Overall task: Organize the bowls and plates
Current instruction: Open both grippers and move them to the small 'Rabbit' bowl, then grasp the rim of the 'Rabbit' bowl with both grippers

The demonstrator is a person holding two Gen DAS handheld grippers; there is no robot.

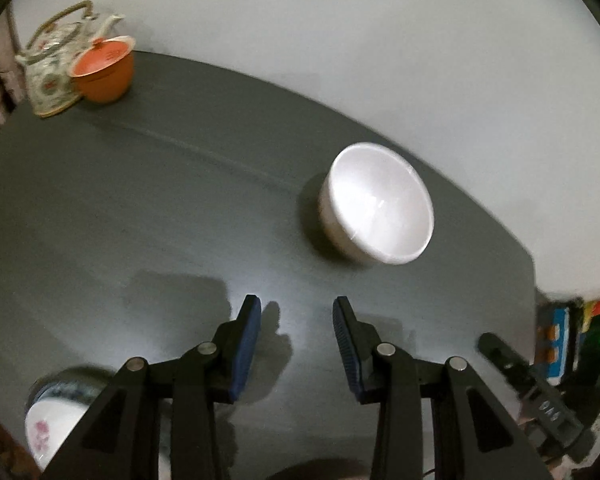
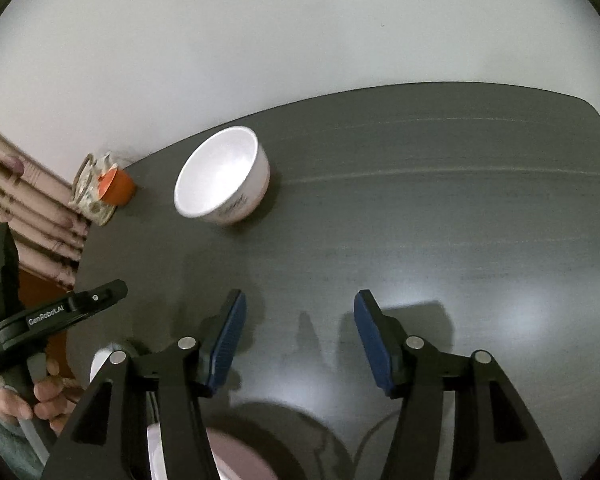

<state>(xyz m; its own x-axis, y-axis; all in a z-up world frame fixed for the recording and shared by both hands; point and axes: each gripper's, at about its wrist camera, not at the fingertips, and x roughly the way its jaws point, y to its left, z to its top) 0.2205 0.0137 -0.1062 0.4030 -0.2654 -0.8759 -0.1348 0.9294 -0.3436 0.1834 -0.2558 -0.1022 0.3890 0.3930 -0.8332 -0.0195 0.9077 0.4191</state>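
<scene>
Dark grey table [image 1: 140,208] fills both views, with a pale wall [image 1: 340,40] behind it. Near the bottom of my left view, the left gripper [image 1: 296,308] has its jaws apart over bare table, nothing between them. At lower left, a flowered bowl [image 1: 48,428] sits partly hidden behind it. In my right view the right gripper [image 2: 300,304] also stands open and empty. Further away, a white bowl [image 1: 380,204] stands upright, right of centre in the left view. At far upper left I see an orange cup [image 1: 104,68] touching a patterned teapot [image 1: 48,64].
</scene>
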